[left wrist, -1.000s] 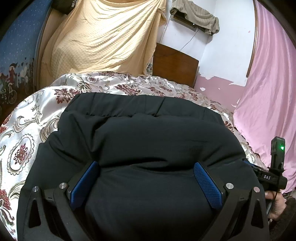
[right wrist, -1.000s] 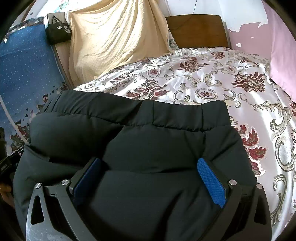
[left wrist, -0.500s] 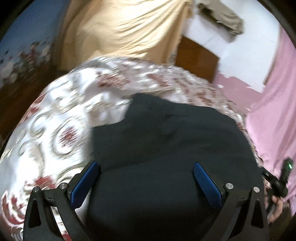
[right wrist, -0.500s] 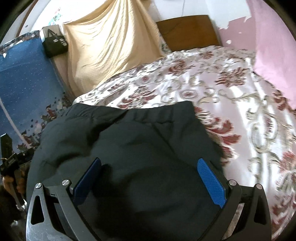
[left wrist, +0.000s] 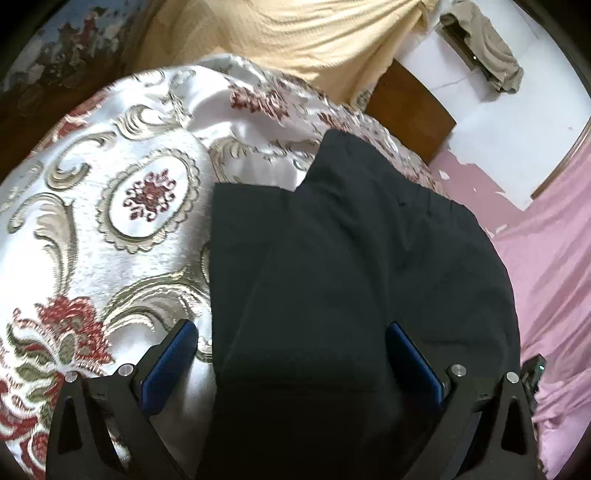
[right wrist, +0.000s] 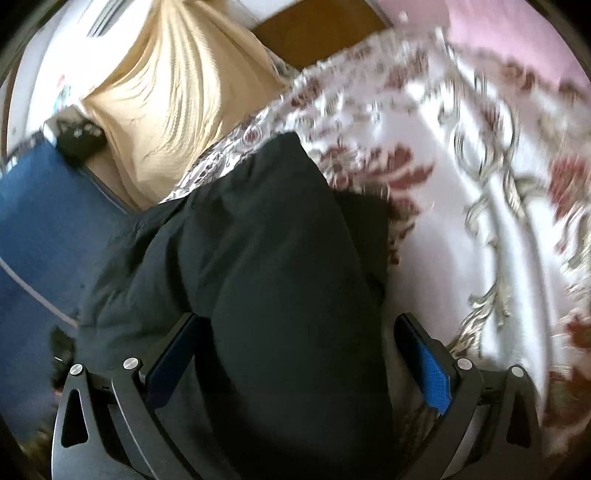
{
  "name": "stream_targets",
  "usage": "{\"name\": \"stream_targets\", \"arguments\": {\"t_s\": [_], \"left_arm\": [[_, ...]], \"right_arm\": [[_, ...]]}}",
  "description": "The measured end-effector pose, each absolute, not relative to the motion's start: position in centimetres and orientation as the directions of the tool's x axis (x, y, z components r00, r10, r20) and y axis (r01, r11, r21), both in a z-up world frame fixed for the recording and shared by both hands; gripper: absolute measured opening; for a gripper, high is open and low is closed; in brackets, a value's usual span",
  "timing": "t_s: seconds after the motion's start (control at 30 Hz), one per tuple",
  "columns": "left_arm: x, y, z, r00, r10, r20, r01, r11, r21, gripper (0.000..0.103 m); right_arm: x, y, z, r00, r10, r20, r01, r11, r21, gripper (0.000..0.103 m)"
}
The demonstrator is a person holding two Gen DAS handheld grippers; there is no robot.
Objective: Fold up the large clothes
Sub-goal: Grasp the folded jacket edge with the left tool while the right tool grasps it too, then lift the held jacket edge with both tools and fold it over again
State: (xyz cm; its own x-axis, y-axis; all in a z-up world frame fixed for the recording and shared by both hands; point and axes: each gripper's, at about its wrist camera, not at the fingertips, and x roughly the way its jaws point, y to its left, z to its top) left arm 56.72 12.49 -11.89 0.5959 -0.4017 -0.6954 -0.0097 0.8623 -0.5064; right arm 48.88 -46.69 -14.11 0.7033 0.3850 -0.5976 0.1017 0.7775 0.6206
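Note:
A large black padded garment (left wrist: 351, 277) lies on a floral satin bedspread (left wrist: 110, 221). In the left wrist view my left gripper (left wrist: 290, 332) stands open low over the garment's left edge, with its left blue pad (left wrist: 170, 362) over the bedspread and its right pad over black fabric. In the right wrist view, which is motion-blurred, the garment (right wrist: 266, 258) bulges up between the wide-apart fingers of my open right gripper (right wrist: 298, 321), close to its right edge. Neither gripper pinches the cloth.
A yellow cloth (left wrist: 295, 33) hangs behind the bed, beside a wooden headboard (left wrist: 410, 110). Pink fabric (left wrist: 546, 258) lies to the right. Part of the other gripper (left wrist: 532, 373) shows at the garment's right side. Blue cloth (right wrist: 44, 206) and a black bag (right wrist: 79, 138) are at the left.
Both grippers have swung apart: the left one moved to the garment's left edge, the right one toward its right edge and tilted. Both stayed open. The garment now looks narrower.

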Motion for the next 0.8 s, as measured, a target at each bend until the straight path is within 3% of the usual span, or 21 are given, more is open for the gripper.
{"name": "stream_targets", "arguments": {"t_s": [0.17,0.33,0.5,0.67,0.8], "left_arm": [[58.0,13.1,-12.2,0.486,-0.510,-0.710,0.111,0.842,-0.529,0.103],[58.1,13.6,-12.7,0.460,-0.579,-0.673,0.192,0.805,-0.561,0.103],[58.0,13.7,-12.9,0.472,-0.613,-0.634,0.218,0.778,-0.590,0.103],[57.5,12.2,-12.3,0.415,-0.655,-0.631,0.297,0.753,-0.587,0.103],[57.8,10.9,-12.3,0.391,-0.622,-0.678,0.311,0.783,-0.539,0.103]], "right_arm": [[50.6,-47.3,-14.9,0.644,0.482,-0.595,0.058,0.744,0.666,0.102],[52.3,-48.1,-16.1,0.577,0.625,-0.526,-0.042,0.665,0.746,0.102],[52.1,-47.9,-16.4,0.596,0.645,-0.478,-0.082,0.641,0.763,0.102],[52.9,-47.0,-16.1,0.529,0.692,-0.491,-0.114,0.632,0.767,0.102],[53.6,-44.5,-15.5,0.427,0.727,-0.537,-0.160,0.646,0.747,0.102]]}}
